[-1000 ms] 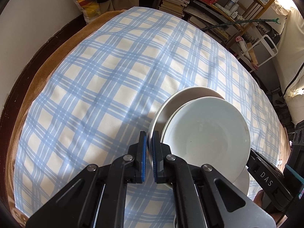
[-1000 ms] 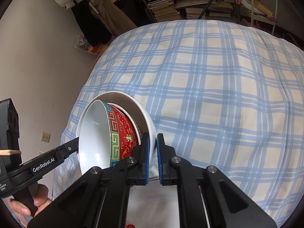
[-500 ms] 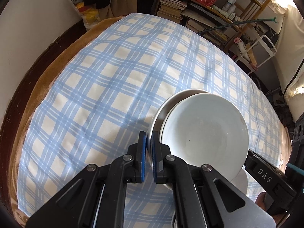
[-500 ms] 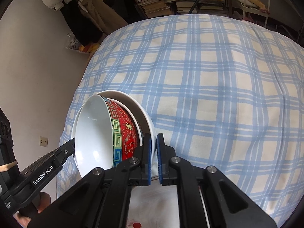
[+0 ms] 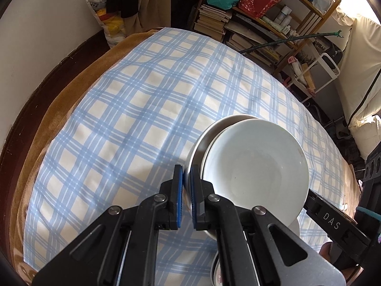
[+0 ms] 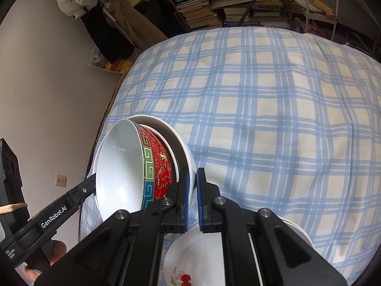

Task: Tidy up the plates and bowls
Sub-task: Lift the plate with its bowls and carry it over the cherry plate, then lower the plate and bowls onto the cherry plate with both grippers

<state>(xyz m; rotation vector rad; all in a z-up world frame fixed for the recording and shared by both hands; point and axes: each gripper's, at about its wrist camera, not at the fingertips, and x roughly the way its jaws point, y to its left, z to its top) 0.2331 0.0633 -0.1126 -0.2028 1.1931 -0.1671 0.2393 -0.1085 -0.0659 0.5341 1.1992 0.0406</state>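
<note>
Both grippers carry one nested stack of crockery, lifted clear of the bed. In the left wrist view the left gripper [image 5: 186, 196] has its blue pads pinched narrow on the rim of the outer white bowl [image 5: 202, 138], right of the frame's centre, with a second white bowl [image 5: 257, 174] nested inside it. In the right wrist view the right gripper [image 6: 193, 200] clamps the opposite rim of that same outer bowl, at lower left of the frame, and the red patterned bowl [image 6: 159, 164] sits inside — its white interior tilted toward the camera.

Judging by this, the bowls are already gathered into one pile, so much of the sorting looks done. What remains is setting the pile down; the likely spot is the cherry-print plate [image 6: 190, 269] seen at the bottom edge below the right gripper's fingers, though whether it lies alone or on other plates cannot be told.

The surface is a blue-and-white checked sheet [image 5: 147, 100] over a bed, soft and slightly rumpled — a poor footing for a tall stack. A brown blanket [image 5: 57, 119] edges it at the left. Cluttered bookshelves [image 5: 250, 23] fill the upper right of the left wrist view, and hanging clothes [image 6: 114, 23] the upper left of the right wrist view.
</note>
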